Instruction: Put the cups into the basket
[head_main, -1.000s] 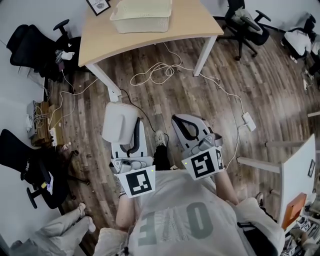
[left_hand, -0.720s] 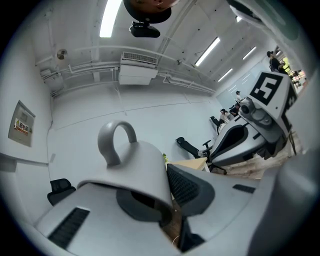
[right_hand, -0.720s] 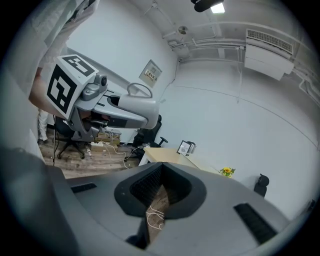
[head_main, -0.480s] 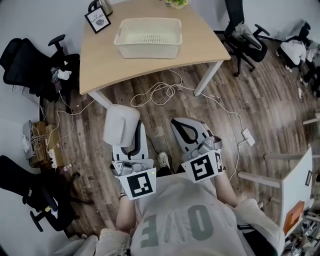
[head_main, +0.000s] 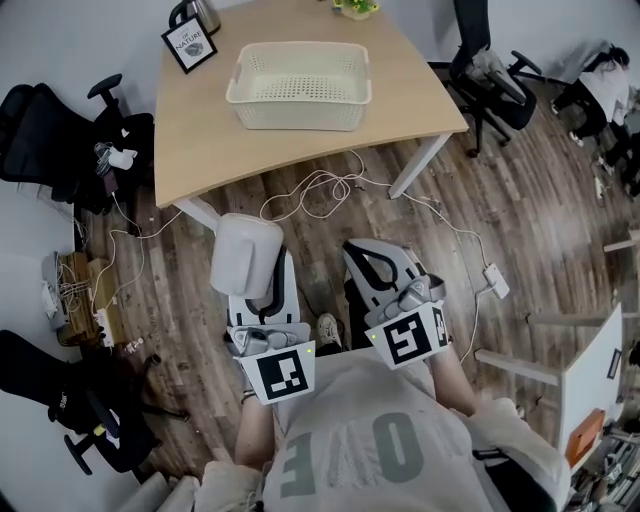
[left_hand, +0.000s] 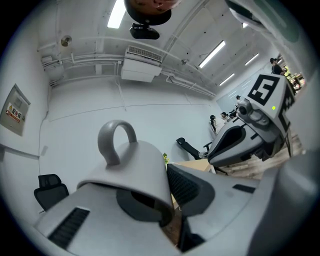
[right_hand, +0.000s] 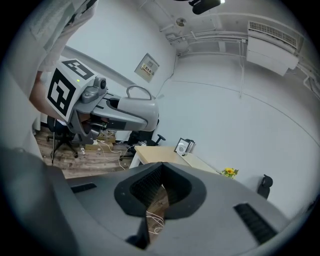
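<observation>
A light wooden table (head_main: 410, 90) is standing on the dark plank floor (head_main: 520, 200), bearing a cream perforated plastic basket (head_main: 300, 100). The left gripper (head_main: 262, 285) is squeezing its jaws on the wall of a smooth, pale grey cup (head_main: 243, 258) with a loop handle. It is holding the cup over the floor, well apart from the basket, mouth apparently turned toward the gripper. The right gripper (head_main: 368, 255) is hovering alongside, jaws pressed together on nothing.
</observation>
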